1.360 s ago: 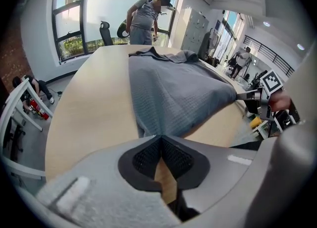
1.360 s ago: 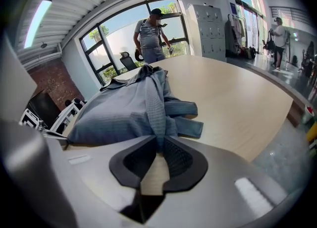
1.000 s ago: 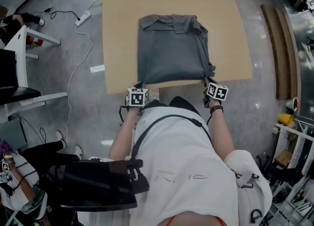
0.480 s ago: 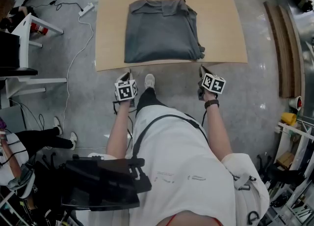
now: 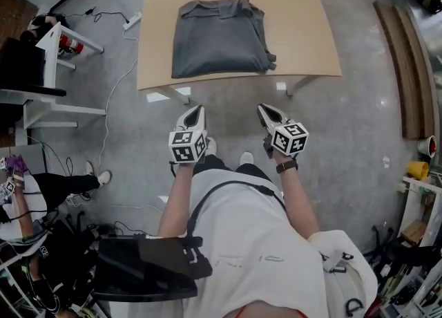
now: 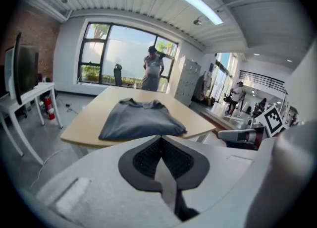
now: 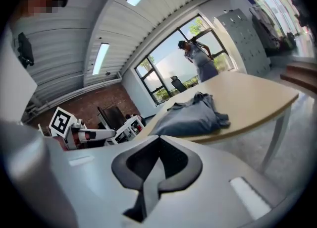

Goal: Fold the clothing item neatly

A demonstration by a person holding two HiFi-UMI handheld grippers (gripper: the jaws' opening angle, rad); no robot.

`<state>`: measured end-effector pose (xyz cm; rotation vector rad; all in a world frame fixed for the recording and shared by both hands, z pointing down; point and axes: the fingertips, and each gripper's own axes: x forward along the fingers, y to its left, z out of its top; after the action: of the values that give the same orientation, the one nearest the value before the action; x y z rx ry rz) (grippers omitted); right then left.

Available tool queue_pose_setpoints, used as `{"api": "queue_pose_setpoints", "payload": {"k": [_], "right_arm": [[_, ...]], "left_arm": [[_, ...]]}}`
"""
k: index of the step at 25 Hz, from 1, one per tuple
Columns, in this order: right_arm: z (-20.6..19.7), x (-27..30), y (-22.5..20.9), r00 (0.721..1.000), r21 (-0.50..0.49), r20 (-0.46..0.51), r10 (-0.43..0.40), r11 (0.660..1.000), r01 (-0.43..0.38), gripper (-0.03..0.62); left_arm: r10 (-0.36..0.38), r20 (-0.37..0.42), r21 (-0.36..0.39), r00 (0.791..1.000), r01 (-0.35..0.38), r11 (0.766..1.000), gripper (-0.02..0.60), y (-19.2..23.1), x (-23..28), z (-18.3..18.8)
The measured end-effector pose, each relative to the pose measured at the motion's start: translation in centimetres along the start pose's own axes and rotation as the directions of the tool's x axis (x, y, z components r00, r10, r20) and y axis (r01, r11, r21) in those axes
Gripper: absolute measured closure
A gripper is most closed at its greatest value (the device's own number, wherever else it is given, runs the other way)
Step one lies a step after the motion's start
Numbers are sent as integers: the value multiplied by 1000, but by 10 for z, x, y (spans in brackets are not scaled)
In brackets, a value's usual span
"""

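Shirt (image 5: 219, 38), folded, lies by the table's (image 5: 304, 26) near edge. Your left gripper (image 5: 196, 110) and right gripper (image 5: 266, 110) hang short of that edge, their jaws just closed on nothing. Nudge the loose flap at the shirt's near right corner and you could undo the fold.

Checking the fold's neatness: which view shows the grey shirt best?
The head view: it looks down on the whole folded grey shirt on the table. Both gripper views catch it low and slantwise, collar farthest, foreshortened.
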<state>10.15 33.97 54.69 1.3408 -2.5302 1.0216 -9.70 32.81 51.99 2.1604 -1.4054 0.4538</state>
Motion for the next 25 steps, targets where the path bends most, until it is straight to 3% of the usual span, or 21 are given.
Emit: {"api": "queue_pose_setpoints", "payload": {"k": [2, 5, 10, 15, 19, 25], "right_arm": [[33, 2, 27, 998, -86, 57, 23, 996, -18, 589], [80, 4, 64, 991, -211, 135, 25, 977, 4, 589], [119, 0, 125, 978, -357, 205, 37, 933, 39, 589], [129, 11, 168, 969, -379, 234, 80, 925, 15, 588], [119, 14, 173, 971, -376, 234, 51, 926, 42, 588], [133, 3, 180, 957, -390, 290, 4, 914, 114, 588]], "left_arm": [[-14, 86, 58, 996, 9, 998, 580, -15, -9, 39], [11, 209, 86, 978, -30, 996, 580, -16, -26, 90], [-43, 285, 89, 958, 18, 996, 580, -15, -52, 125], [-75, 320, 94, 945, 47, 994, 581, -6, -67, 136], [-91, 340, 133, 936, 48, 990, 580, -6, -72, 131], [-100, 386, 161, 917, 40, 986, 581, -8, -92, 140]]}}
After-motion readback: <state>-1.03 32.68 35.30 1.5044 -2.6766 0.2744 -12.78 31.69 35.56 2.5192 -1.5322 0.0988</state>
